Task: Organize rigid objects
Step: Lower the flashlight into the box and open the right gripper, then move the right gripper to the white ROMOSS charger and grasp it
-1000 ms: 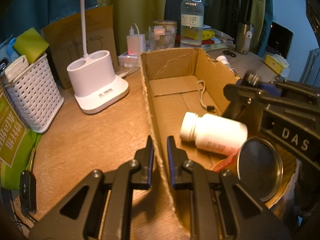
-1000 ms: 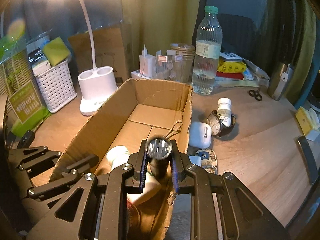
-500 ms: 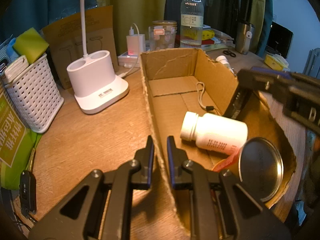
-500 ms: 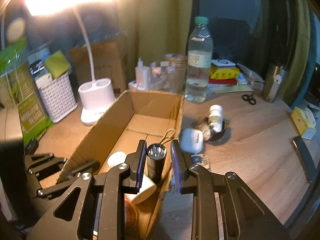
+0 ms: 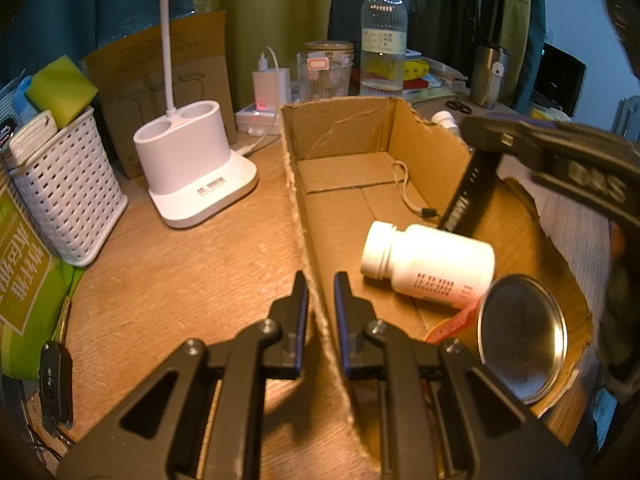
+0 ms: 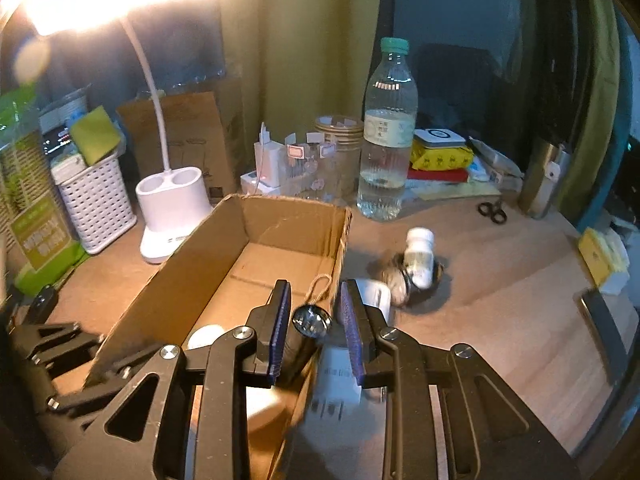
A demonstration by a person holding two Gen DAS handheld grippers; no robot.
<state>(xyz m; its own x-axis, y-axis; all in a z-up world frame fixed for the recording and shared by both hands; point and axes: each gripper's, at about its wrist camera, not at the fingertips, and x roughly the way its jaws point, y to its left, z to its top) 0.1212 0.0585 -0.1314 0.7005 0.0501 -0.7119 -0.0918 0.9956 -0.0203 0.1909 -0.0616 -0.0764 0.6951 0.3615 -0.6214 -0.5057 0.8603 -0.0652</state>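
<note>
Left view: my left tongs pinch the box wall, nearly closed; the torch leans at two o'clock above the bottle. Right view: my right tongs have just been opening, the torch loose between them. It could tip onto the bottle and roll.

"DAS" raised on right tool, other print too small to read

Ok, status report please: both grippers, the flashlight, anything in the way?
Left gripper shut on cardboard box wall. Right gripper jaws just opened; flashlight between them, ungripped, standing tilted in box. White pill bottle lies at its foot.
</note>
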